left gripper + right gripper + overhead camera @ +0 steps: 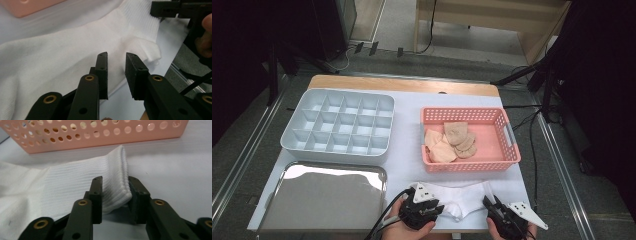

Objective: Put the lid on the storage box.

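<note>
A white sock (464,200) lies flat near the table's front edge, between my two grippers. In the left gripper view my left gripper (117,55) hovers over the sock (62,57) near its lower edge. Its jaws stand apart and pinch nothing. In the high view the left gripper (438,207) is at the sock's left end. My right gripper (488,202) is at the sock's right end. In the right gripper view the ribbed cuff (117,182) stands up between the jaws of the right gripper (115,181), and both pads press on it.
A pink perforated basket (512,135) holding several tan pieces (454,140) stands just behind the sock. A grey divided tray (297,127) is at the back left. A shiny metal tray (327,197) lies at the front left, beside the left hand.
</note>
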`<act>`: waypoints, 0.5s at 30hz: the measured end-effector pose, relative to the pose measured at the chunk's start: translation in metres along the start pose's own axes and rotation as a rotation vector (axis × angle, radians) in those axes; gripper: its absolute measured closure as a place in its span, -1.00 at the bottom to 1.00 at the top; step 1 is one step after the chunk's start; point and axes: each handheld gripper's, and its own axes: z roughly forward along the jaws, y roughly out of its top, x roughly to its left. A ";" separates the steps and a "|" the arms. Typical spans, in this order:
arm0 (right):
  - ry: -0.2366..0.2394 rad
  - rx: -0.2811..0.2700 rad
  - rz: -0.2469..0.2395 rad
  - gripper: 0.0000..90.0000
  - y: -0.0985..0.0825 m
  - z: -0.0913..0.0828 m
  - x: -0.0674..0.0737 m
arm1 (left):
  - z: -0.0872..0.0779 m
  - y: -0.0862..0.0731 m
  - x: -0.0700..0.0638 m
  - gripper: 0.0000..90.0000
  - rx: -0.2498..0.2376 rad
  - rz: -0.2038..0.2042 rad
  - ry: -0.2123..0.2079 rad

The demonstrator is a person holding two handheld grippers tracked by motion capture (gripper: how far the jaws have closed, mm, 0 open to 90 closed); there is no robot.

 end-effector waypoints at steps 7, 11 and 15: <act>-0.025 0.010 0.028 0.71 0.001 0.000 0.005 | 0.002 -0.002 0.000 0.69 -0.002 -0.020 0.009; 0.001 0.021 0.044 0.76 0.004 -0.001 0.002 | -0.001 -0.001 -0.003 0.69 -0.043 -0.022 -0.005; 0.036 0.010 0.057 0.76 0.008 -0.005 0.003 | 0.004 -0.001 -0.001 0.82 -0.026 -0.032 0.002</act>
